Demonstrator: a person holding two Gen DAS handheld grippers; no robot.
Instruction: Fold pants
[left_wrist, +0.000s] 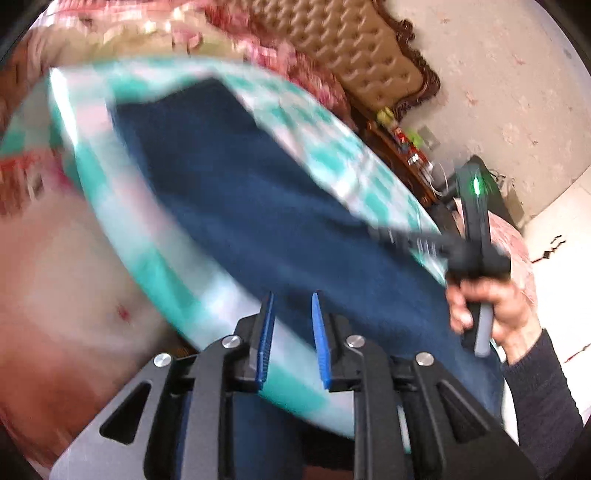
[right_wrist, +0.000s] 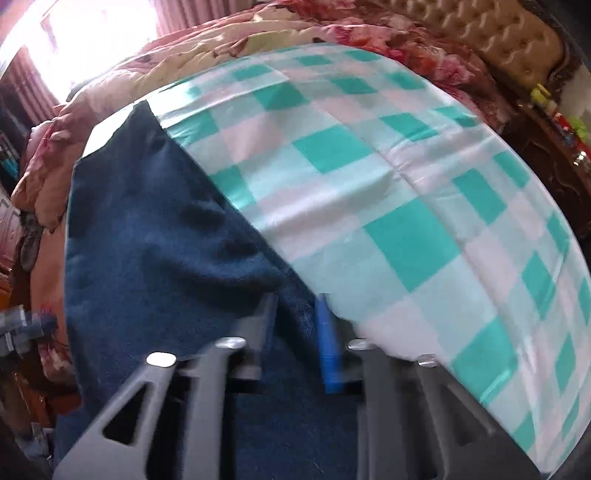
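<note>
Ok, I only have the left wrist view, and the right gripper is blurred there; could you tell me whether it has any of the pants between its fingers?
Observer: Yes. In the right wrist view a raised fold of the dark blue pants sits between the fingers of the right gripper, which looks closed on it.
Operator: Thank you. Is the fabric around that grip smooth?
Observer: No, it is creased, with wrinkles running up and left from the fingers.
Operator: And the checked cloth beside it?
Observer: The checked cloth lies fairly flat to the right of the pants, with one long crease across it.
</note>
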